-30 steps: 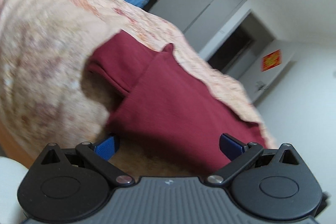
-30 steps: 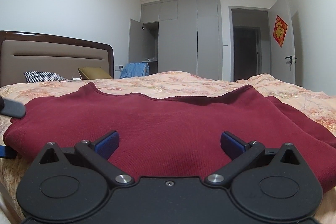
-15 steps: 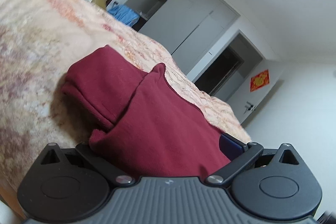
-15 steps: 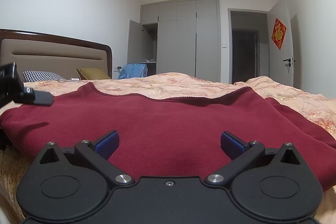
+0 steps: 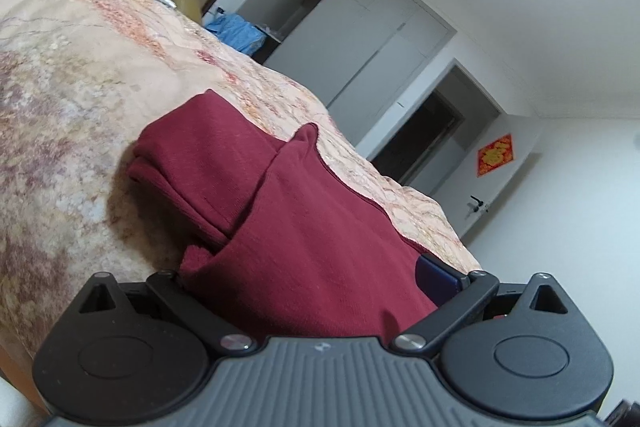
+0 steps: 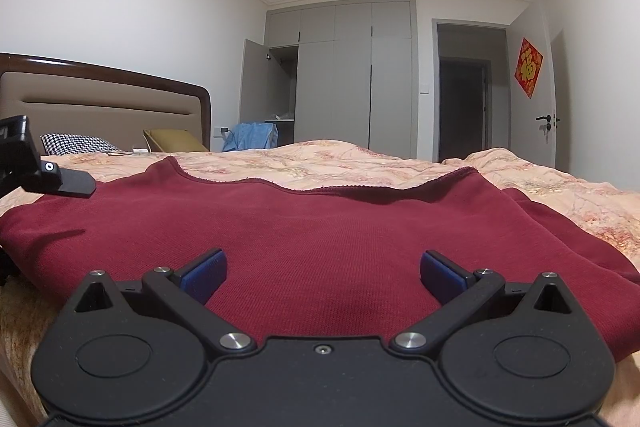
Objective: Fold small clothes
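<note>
Blue-padded fingers of the right gripper stand wide apart, their black linkages splayed, with the dark red ribbed-knit garment lying between and beyond them, nothing pinched. On the left gripper, one blue finger shows at the right while the other is buried under a soft fold of the same garment; the fingers look spread, with cloth bunched between them, though whether any is pinched I cannot tell. The garment lies spread on the bed's peach floral quilted cover, its far hem wavy and its side layers doubled over. Behind stand a padded beige headboard with rounded dark wood frame, a houndstooth pillow and smooth grey wardrobe doors.
</note>
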Demonstrator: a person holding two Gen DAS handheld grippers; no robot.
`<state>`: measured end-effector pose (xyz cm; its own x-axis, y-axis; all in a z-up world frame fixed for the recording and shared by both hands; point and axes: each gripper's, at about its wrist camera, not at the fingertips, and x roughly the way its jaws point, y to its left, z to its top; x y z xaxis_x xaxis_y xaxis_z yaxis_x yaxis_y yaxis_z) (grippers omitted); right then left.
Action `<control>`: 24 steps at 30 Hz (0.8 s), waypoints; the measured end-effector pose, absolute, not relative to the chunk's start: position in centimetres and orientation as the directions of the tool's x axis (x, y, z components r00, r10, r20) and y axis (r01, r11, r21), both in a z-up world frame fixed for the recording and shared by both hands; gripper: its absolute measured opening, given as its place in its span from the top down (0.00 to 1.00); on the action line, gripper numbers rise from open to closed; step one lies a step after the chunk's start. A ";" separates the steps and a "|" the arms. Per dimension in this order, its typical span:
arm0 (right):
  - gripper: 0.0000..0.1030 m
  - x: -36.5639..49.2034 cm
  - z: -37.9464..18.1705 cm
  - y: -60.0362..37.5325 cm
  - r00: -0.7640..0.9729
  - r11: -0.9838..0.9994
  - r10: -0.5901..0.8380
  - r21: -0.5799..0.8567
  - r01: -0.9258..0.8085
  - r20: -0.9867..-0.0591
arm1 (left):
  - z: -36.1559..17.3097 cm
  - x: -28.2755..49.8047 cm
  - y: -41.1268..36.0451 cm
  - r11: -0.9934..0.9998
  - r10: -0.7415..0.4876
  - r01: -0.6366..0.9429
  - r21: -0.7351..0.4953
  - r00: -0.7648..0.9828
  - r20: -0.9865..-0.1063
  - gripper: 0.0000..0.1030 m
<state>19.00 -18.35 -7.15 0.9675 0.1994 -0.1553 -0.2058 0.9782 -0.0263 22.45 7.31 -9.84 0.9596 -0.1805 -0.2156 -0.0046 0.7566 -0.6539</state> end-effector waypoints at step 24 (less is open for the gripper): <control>0.00 17.2 -2.5 -21.6 0.952 0.971 0.194 -0.092 -0.221 -0.236 | -2.5 25.2 4.5 0.877 -0.035 -0.094 -0.472 0.966 -0.257 0.84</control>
